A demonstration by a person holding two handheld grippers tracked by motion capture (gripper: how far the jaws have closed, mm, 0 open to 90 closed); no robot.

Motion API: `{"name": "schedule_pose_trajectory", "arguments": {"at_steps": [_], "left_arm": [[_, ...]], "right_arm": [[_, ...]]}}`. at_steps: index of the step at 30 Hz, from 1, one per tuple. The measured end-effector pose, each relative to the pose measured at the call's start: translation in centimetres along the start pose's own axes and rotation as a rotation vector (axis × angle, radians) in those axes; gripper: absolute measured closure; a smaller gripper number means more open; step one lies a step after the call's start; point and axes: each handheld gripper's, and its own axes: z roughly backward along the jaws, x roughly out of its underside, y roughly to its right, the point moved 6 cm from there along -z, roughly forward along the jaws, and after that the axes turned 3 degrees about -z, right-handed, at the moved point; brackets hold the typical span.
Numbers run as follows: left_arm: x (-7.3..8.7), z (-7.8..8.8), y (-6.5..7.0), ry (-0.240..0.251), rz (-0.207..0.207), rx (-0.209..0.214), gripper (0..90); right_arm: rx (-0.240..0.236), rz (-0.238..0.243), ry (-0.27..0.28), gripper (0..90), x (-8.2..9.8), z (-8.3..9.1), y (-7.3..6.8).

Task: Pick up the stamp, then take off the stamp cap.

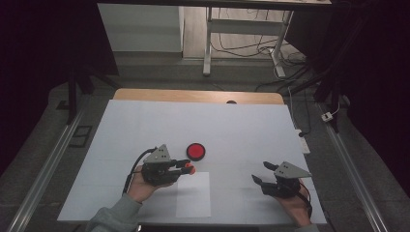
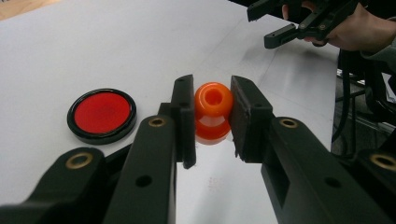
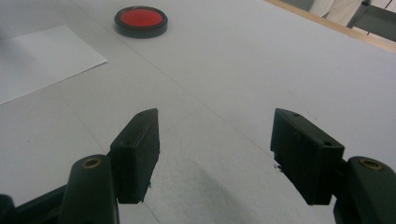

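My left gripper [image 1: 189,167] is shut on a small orange spool-shaped piece [image 2: 213,112], held just above the white table; in the high view the orange piece [image 1: 192,169] peeks out at the jaw tips. A round red disc with a black rim [image 1: 196,151] lies flat on the table just beyond and right of the left gripper; the disc [image 2: 102,115] is left of the jaws in the left gripper view. My right gripper [image 1: 262,172] hovers open at the near right, nothing between its pads [image 3: 138,154]. The disc [image 3: 141,21] lies far off in its view.
A white paper sheet [image 1: 194,194] lies flat near the front edge between the two hands. The white table cover [image 1: 232,125] stretches wide behind the disc. A wooden table edge [image 1: 198,95] runs along the back. The right gripper [image 2: 285,23] appears far off in the left gripper view.
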Motion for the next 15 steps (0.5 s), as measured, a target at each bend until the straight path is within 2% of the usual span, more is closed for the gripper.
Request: {"name": "schedule_pose_trajectory", "arguments": {"at_steps": [6, 15], "left_arm": [[0.0, 0.0, -0.1, 0.002, 0.001, 0.0, 71.6], [-0.2, -0.1, 0.0, 0.012, 0.006, 0.005, 71.6]], "right_arm": [[-0.001, 0.001, 0.012, 32.5, -0.4, 0.1, -0.2], [-0.029, -0.005, 0.031, 32.7, -1.1, -0.3, -1.0]]}}
